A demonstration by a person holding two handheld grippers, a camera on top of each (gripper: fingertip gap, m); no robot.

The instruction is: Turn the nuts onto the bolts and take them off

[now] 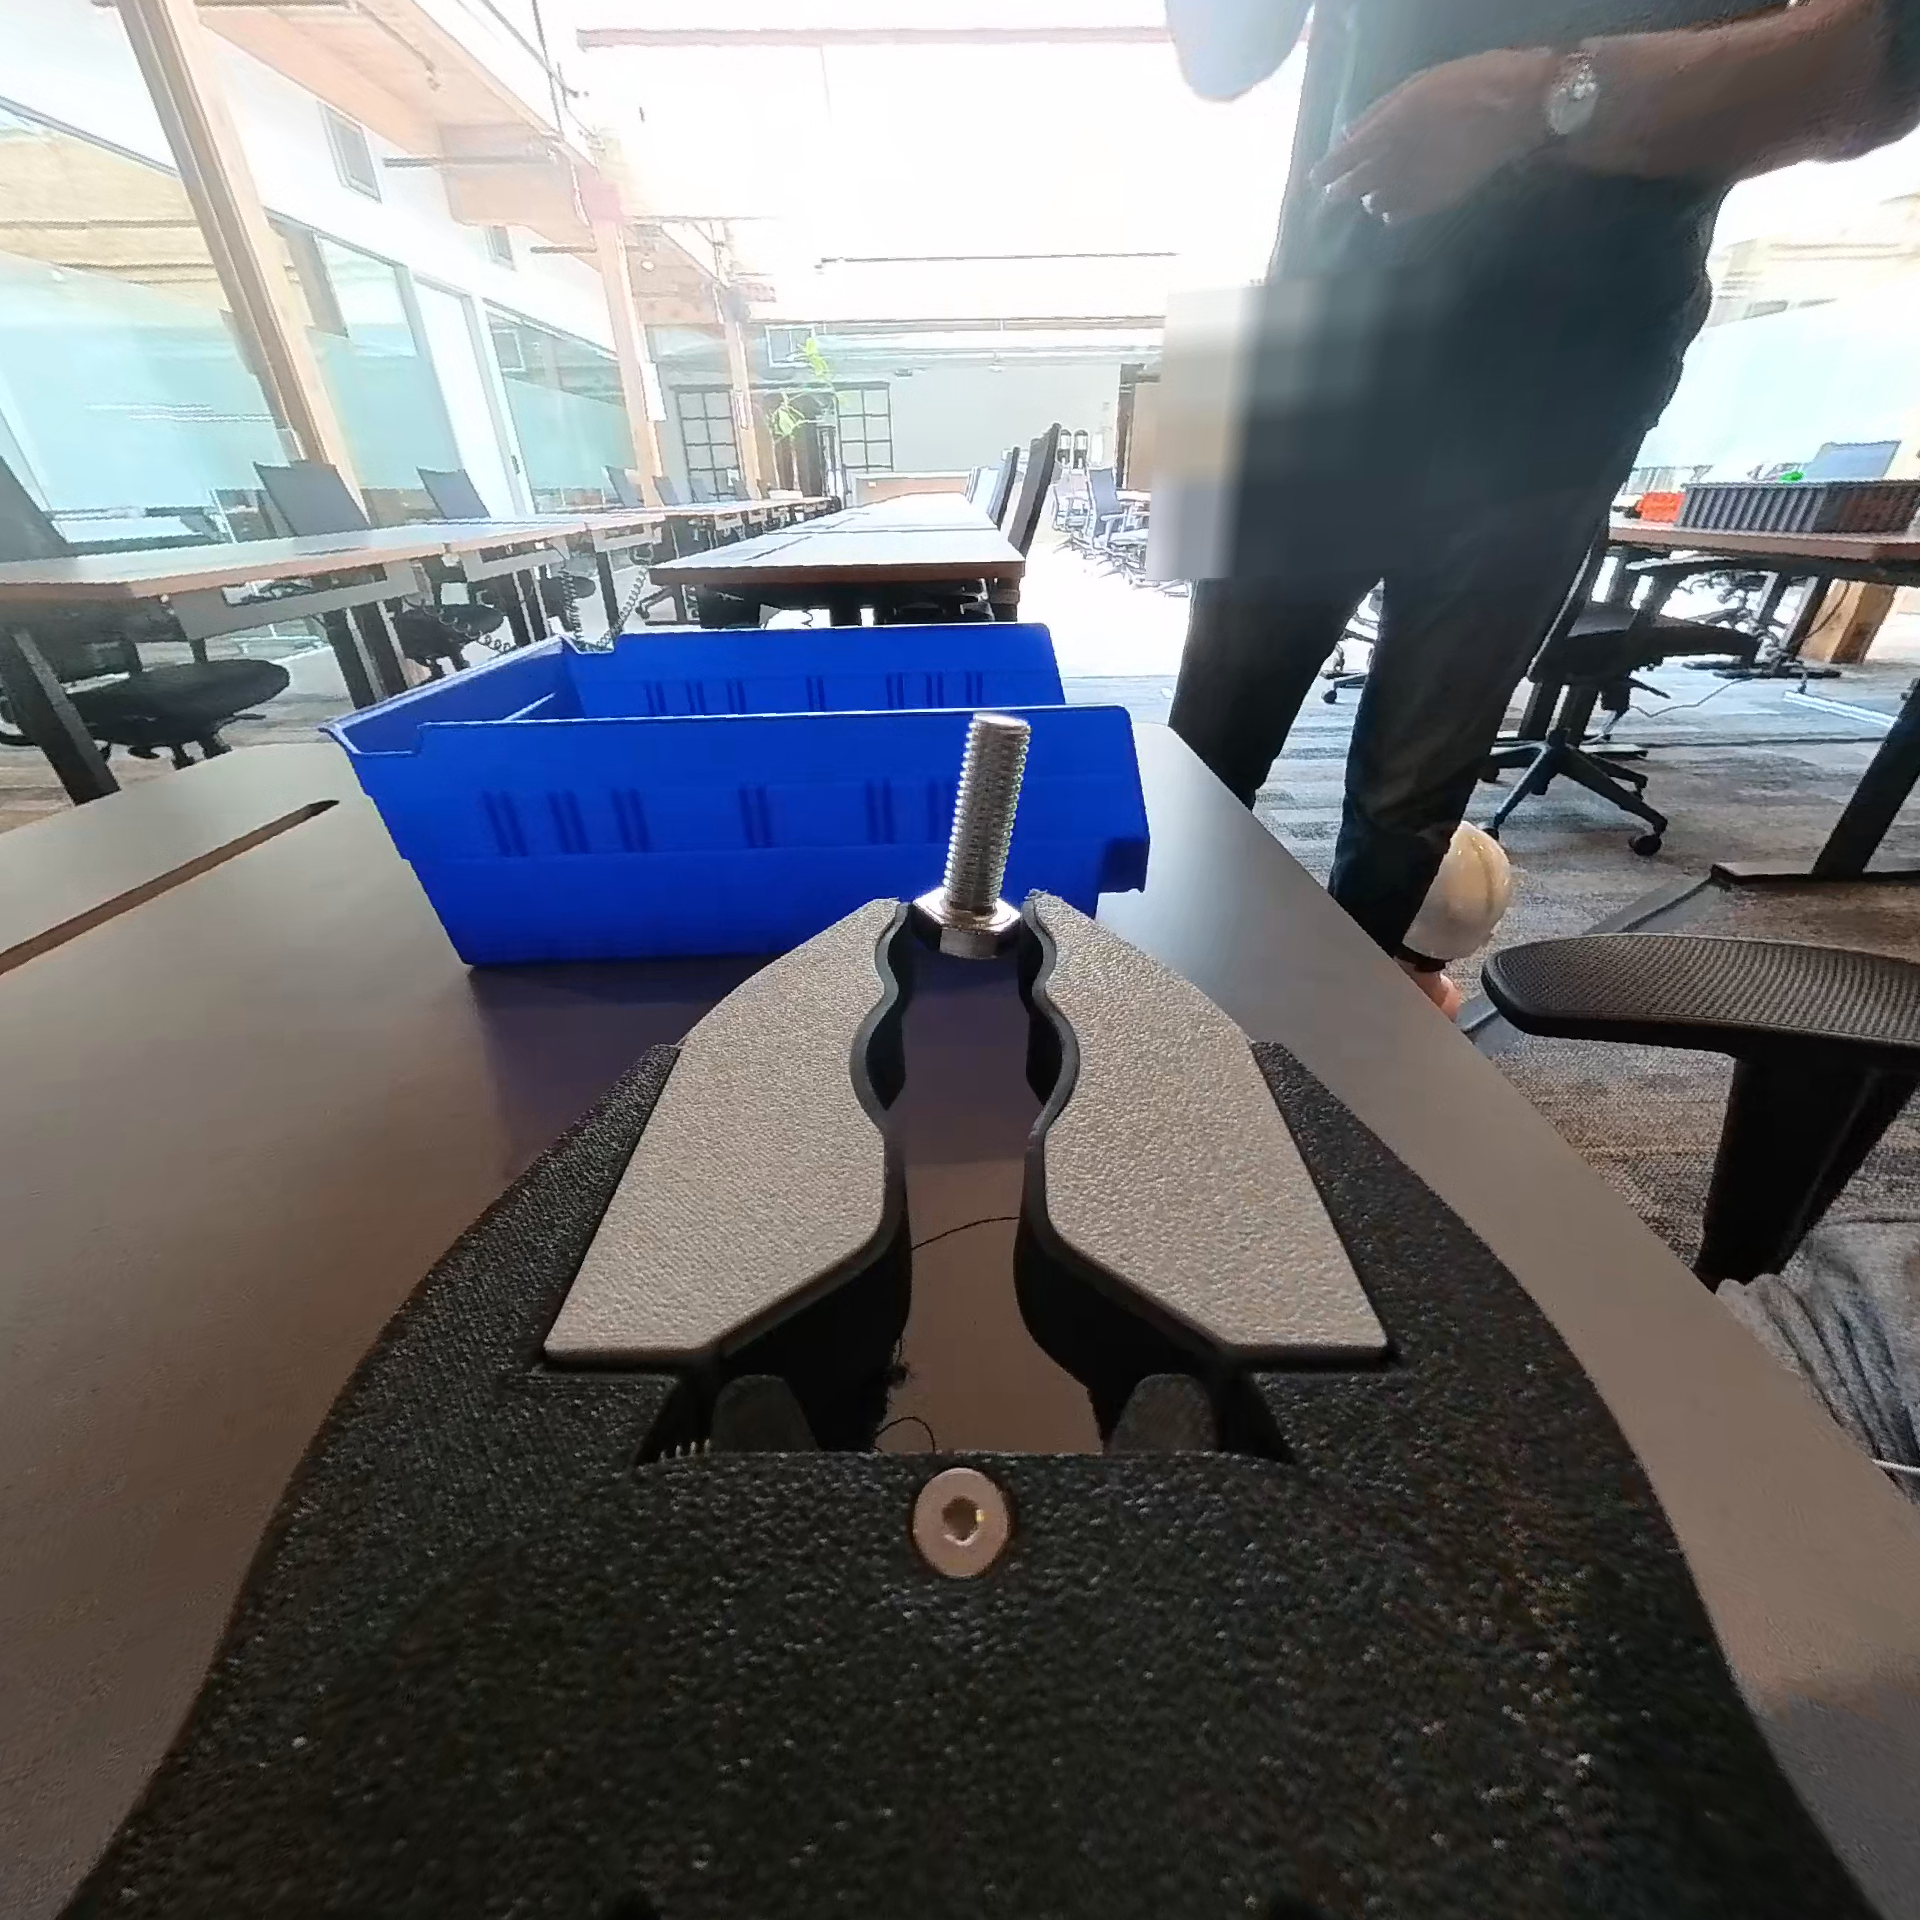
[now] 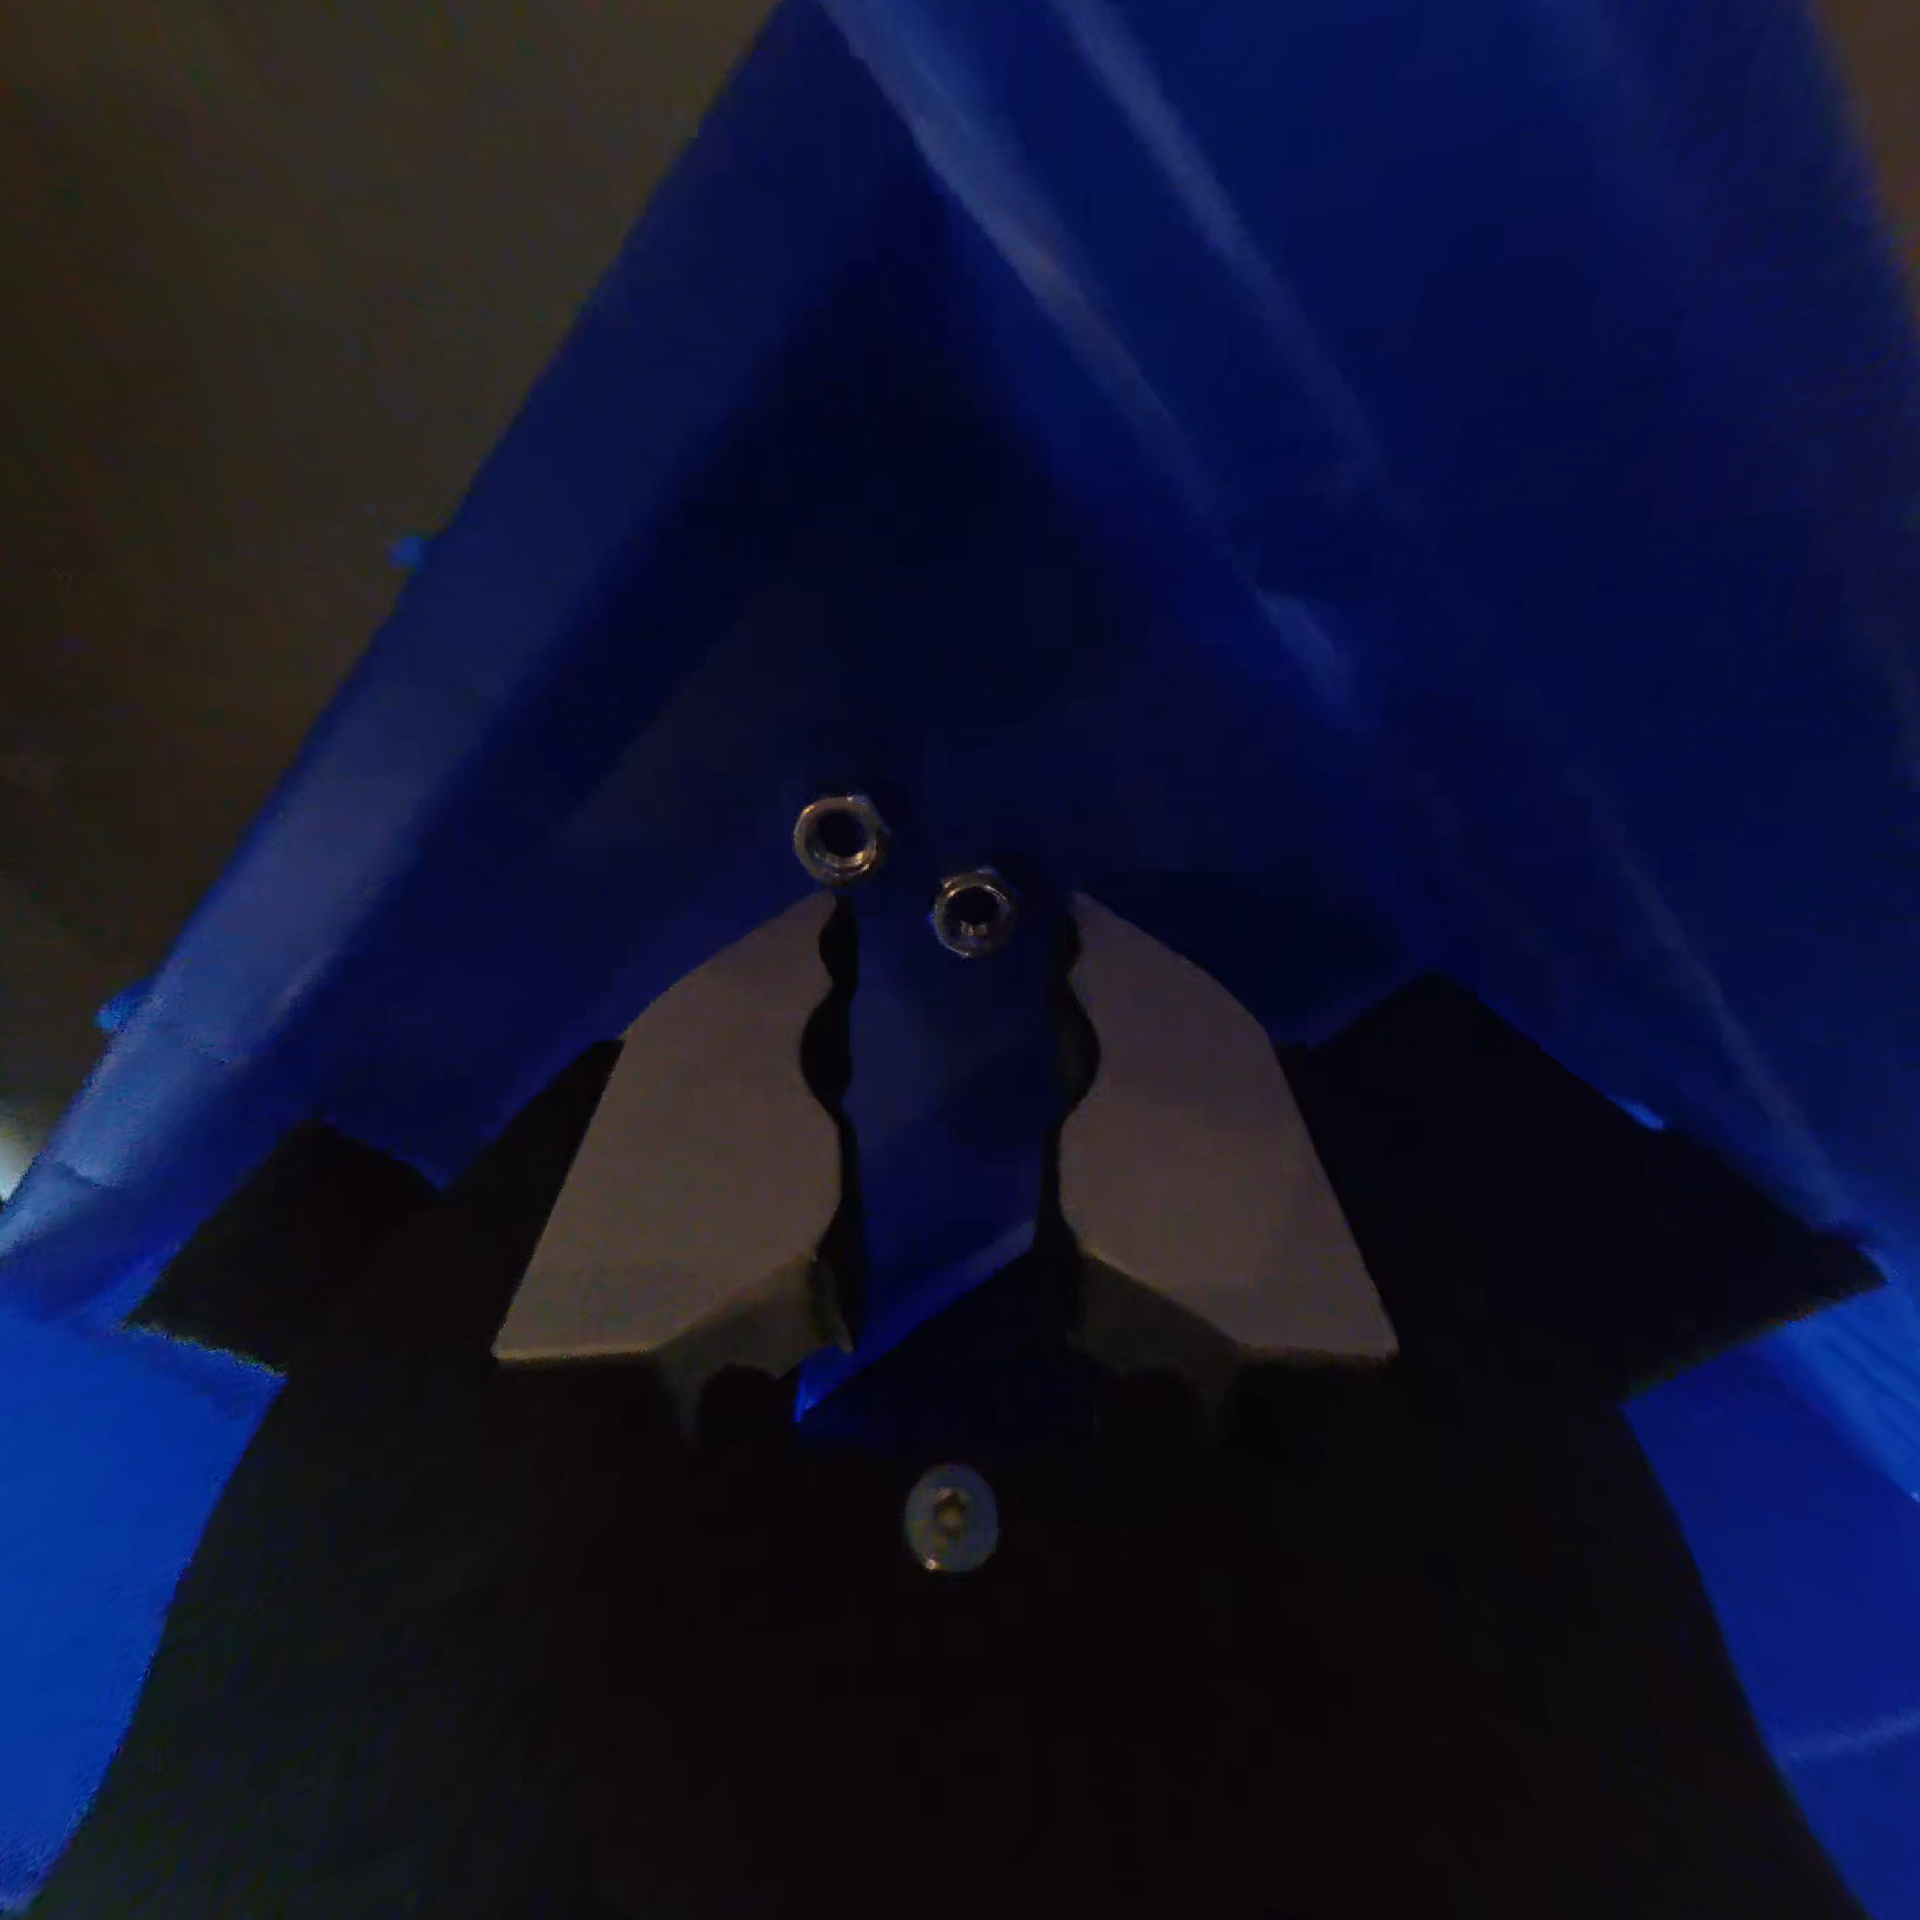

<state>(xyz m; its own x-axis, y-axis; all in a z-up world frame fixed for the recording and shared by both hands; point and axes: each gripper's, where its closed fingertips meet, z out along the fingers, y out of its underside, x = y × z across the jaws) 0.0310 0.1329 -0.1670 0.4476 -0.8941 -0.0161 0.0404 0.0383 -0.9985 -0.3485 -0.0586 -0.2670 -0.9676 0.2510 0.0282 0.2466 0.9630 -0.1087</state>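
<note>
Clamping the hex head of a bolt [image 1: 980, 831] between its jaws, the left gripper [image 1: 971, 920] is holding the threaded shank upright and tilting slightly, just above the dark tabletop [image 1: 260, 1039]. No nut is sitting on that thread, so, as I judge it, the task is only at its opening: the bolt is being presented, and all the turning on and taking off is yet to come.

The right gripper [image 2: 951, 914] is reaching down into a blue bin [image 2: 1351, 520], its jaws standing apart with nothing between them. One nut [image 2: 975, 912] is lying flat just ahead of the gap between the tips, a second nut [image 2: 838, 831] just beyond the left tip. Picking one of these looks like the step in hand.

Only the left wrist view is showing the bolt, the tabletop, the blue bins [image 1: 748, 831] standing beyond the jaws, and a person [image 1: 1455, 416] standing off to the right. Only the right wrist view is showing the nuts on the bin floor, though it is dim and somewhat blurred there.
</note>
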